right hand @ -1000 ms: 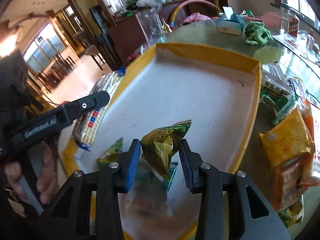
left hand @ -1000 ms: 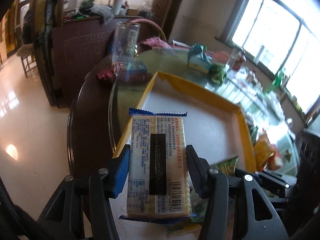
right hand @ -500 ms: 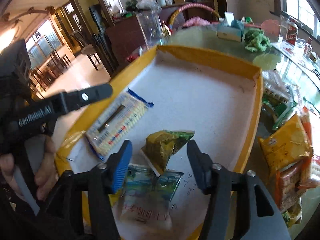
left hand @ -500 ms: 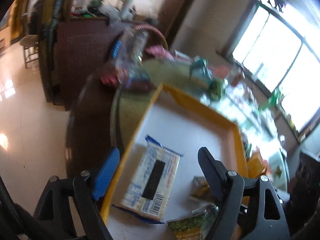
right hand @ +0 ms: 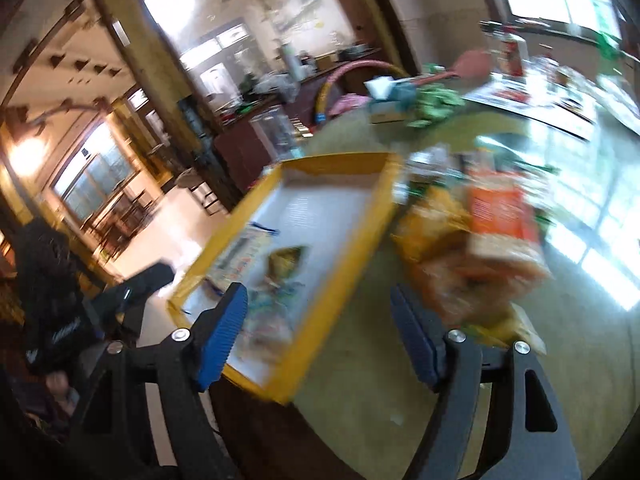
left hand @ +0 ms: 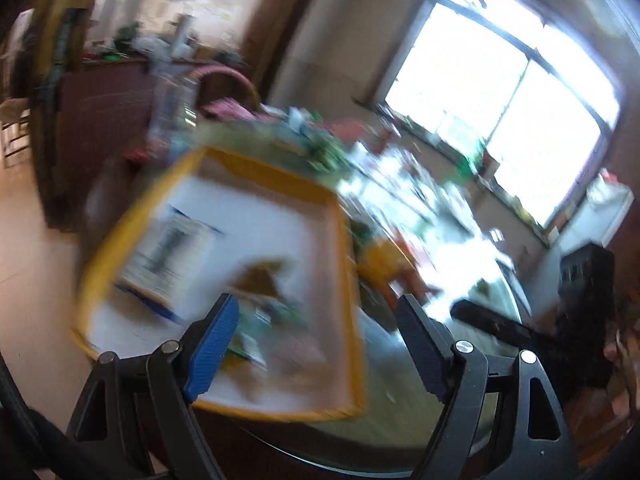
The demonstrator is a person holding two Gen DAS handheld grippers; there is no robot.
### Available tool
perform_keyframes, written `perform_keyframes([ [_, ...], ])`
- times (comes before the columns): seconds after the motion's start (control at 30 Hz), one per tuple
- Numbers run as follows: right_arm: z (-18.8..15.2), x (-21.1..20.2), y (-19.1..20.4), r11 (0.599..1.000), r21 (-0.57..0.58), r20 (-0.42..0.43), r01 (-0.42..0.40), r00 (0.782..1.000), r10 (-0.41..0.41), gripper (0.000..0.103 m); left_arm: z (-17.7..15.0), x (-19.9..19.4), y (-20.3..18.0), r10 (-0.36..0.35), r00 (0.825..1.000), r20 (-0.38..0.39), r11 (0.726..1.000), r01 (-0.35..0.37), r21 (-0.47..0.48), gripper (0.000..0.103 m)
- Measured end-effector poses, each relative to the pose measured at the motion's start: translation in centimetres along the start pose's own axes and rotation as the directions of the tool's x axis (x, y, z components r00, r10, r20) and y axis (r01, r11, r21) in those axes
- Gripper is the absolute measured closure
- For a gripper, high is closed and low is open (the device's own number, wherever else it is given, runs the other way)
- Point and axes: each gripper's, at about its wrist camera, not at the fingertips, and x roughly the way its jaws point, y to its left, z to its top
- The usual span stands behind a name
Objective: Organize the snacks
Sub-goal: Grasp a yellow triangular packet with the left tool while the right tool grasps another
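A yellow-rimmed white tray sits on the round table; it also shows in the right wrist view. In it lie a cracker packet, a green snack bag and a flat green-white pouch. My left gripper is open and empty above the tray's near right part. My right gripper is open and empty over the tray's right rim. Loose orange and yellow snack bags lie right of the tray. Both views are motion-blurred.
The glass-topped table holds a tissue box and green cloth at the far side, and a clear jar behind the tray. More packets and bottles crowd the window side. The left gripper shows at the left in the right wrist view.
Both grippers have let go of their snacks, opened wide and pulled back and swung right. The cracker packet and green bag now lie in the tray.
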Motion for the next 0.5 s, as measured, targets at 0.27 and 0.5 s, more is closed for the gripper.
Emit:
perform_keyframes([
  [0.27,-3.5,-5.4,-8.6,0.977,0.189,0.019,0.098,0.994,-0.104,0.029,-2.8,3.3,-7.3,-0.068,0.988,-0.138,0.989,0.085,0.122,0.022],
  [0.5,-5.8,-7.4,-14.1,0.938,0.323,0.007,0.126,0.991,-0.135,0.029,-3.6,7.1,-11.5,-0.072,0.972,-0.222,0.971,0.119,0.209,0.022],
])
